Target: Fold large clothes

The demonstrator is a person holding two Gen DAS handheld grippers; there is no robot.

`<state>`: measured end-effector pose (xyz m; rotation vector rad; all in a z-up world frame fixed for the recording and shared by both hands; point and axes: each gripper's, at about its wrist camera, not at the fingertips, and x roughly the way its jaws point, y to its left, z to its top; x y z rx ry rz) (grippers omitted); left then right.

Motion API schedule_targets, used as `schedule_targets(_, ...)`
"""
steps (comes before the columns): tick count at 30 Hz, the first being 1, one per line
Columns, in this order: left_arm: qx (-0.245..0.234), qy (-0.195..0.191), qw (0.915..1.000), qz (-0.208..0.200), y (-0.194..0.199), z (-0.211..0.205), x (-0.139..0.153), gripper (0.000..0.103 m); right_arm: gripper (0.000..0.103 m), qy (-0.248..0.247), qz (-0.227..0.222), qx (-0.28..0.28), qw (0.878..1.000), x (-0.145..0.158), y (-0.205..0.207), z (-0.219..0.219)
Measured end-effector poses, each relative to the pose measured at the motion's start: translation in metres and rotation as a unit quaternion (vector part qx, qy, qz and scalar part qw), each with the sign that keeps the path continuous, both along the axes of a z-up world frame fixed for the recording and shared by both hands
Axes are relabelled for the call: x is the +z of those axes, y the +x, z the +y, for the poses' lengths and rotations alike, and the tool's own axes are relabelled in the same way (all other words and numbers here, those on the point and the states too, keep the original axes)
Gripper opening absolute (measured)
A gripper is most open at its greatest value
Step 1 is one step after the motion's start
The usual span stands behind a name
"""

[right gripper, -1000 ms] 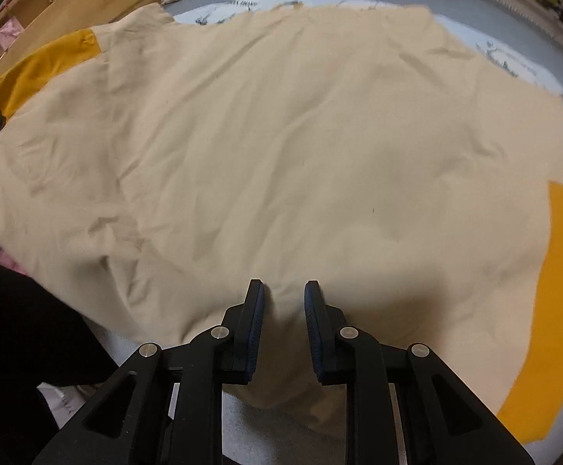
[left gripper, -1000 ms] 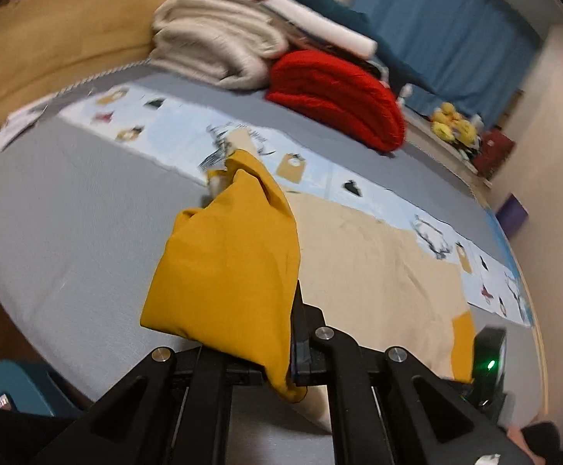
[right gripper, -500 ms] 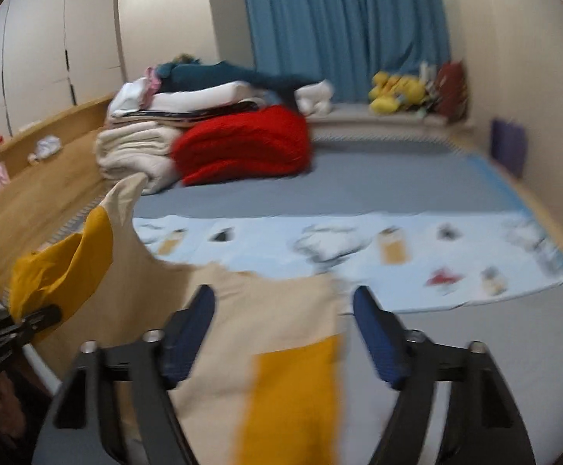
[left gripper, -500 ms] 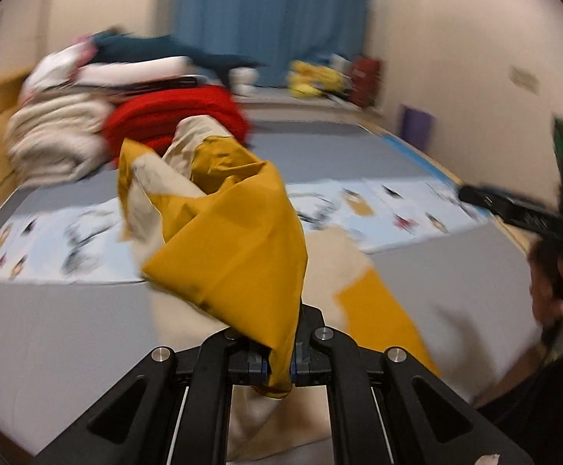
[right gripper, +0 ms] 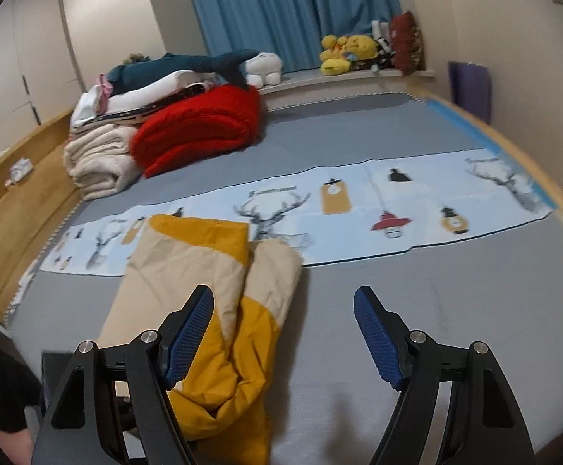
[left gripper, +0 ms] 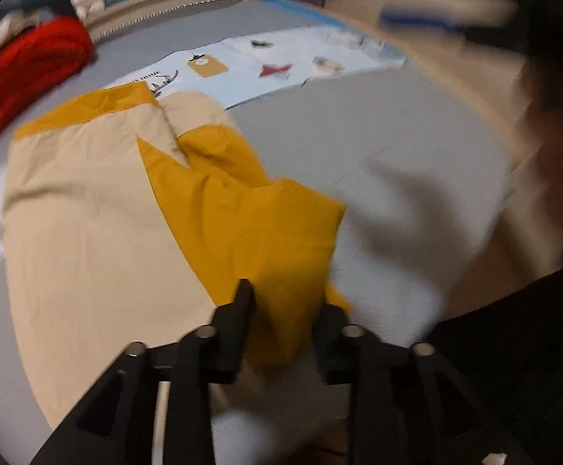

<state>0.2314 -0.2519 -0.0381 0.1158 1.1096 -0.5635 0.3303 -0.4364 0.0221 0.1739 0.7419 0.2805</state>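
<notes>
Released since the earlier frame, the mustard sleeve (left gripper: 250, 224) lies folded across the garment (left gripper: 88, 232); left claw (left gripper: 281, 310) and right claw (right gripper: 283, 333) both stand apart, folding step apparently complete.

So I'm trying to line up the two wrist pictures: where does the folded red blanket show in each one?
Left wrist: the red blanket lies at the upper left edge, blurred, beyond the cream and mustard garment.
Right wrist: it sits left of centre in the upper half, beside the stack of cream blankets.
Shared landmark: the pale blue printed cloth strip across the grey bed.
</notes>
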Motion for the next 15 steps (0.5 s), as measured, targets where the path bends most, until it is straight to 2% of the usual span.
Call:
schedule_targets(2,-0.007,-0.03,0.9995,-0.002,-0.007,0.02,0.019,0.045,0.069,0.015,0.019,0.031,0.999,-0.006,0.004,0.011)
schedule_targets(3,-0.014,-0.033,0.9993,-0.01,-0.012,0.034,0.029,0.046,0.063,0.022,0.029,0.045,0.998,-0.012,0.008,0.017)
schedule_targets(6,-0.015,-0.024,0.9993,-0.025,-0.023,0.064,0.046,0.046,0.053,0.058,0.074,0.089,0.992,-0.028,0.014,0.037)
schedule_targets(8,-0.001,-0.011,0.9995,-0.03,-0.027,0.088,0.048,0.046,0.05,0.068,0.102,0.107,0.987,-0.039,0.018,0.052)
schedule_targets(12,0.036,0.029,0.9979,-0.046,-0.028,0.136,0.042,0.046,0.05,0.045,0.159,0.117,0.979,-0.068,0.023,0.077)
schedule_targets(15,0.07,0.03,0.9962,-0.043,-0.028,0.17,0.031,0.046,0.05,-0.002,0.207,0.106,0.972,-0.096,0.027,0.089)
